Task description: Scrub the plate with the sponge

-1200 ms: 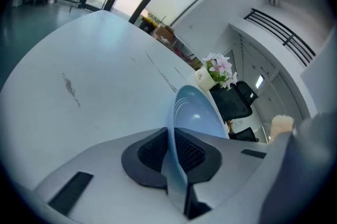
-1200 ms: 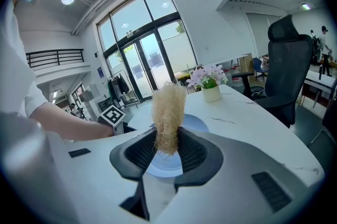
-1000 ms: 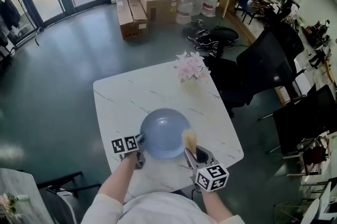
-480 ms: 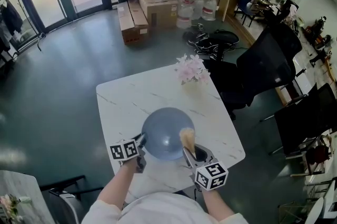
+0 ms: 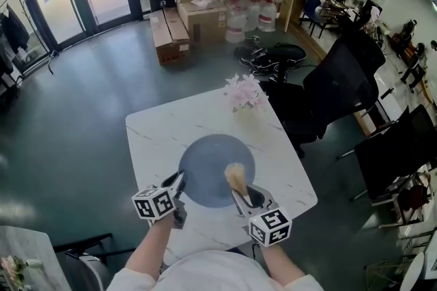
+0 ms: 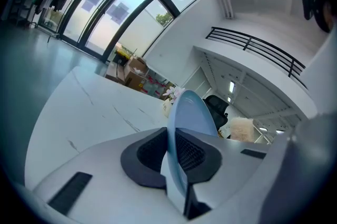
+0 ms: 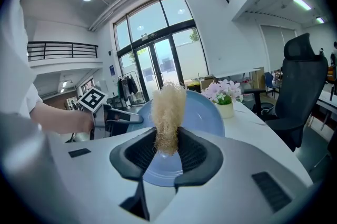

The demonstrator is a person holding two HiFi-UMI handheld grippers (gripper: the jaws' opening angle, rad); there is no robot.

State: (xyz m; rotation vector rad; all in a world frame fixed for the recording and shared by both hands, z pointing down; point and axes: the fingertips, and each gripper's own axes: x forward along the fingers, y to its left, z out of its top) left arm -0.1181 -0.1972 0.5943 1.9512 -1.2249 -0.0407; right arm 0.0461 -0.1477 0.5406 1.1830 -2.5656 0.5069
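Left gripper view is catching the plate (image 6: 192, 112) nearly edge-on, so most of its face isn't showing. In the right gripper view the sponge (image 7: 168, 110) is blocking the plate's centre; head view's bottom edge is cropping the person's torso (image 5: 205, 273).

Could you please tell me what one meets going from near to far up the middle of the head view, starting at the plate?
The plate → flowers at the table's far edge → cardboard boxes on the floor beyond.
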